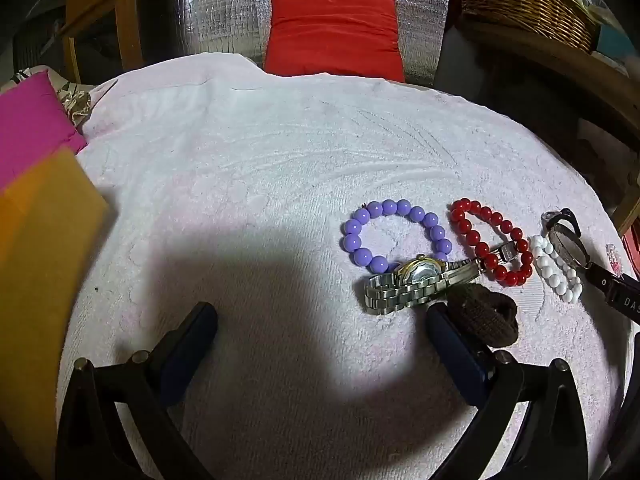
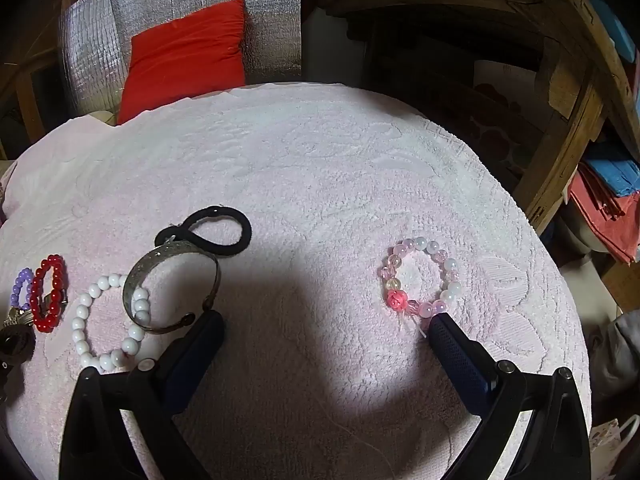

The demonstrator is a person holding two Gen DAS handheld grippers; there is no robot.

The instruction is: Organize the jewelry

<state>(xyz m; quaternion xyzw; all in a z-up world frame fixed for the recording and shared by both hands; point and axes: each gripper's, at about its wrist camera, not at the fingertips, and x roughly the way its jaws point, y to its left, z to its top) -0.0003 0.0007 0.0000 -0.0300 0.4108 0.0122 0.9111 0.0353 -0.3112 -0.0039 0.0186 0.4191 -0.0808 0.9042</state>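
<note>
Jewelry lies on a pale pink towel [image 1: 240, 152]. In the left wrist view I see a purple bead bracelet [image 1: 394, 236], a red bead bracelet [image 1: 492, 242], a white bead bracelet [image 1: 556, 270], a steel watch [image 1: 416, 284] and a brown hair tie [image 1: 480, 314]. My left gripper [image 1: 322, 320] is open and empty; its right finger touches the hair tie. In the right wrist view a metal bangle [image 2: 172, 284] rests over the white bracelet [image 2: 108, 320], a black hair band [image 2: 216, 232] lies behind, and a pink bead bracelet [image 2: 420, 276] lies right. My right gripper [image 2: 326, 328] is open and empty.
A red cushion [image 1: 334, 34] leans on a silver foil panel [image 1: 224, 8] behind the table. Pink and orange cushions [image 1: 36, 184] lie to the left. A wicker basket [image 1: 524, 0] and wooden furniture [image 2: 568, 92] stand at the right. A dark-strapped watch [image 1: 568, 244] lies at the towel's right edge.
</note>
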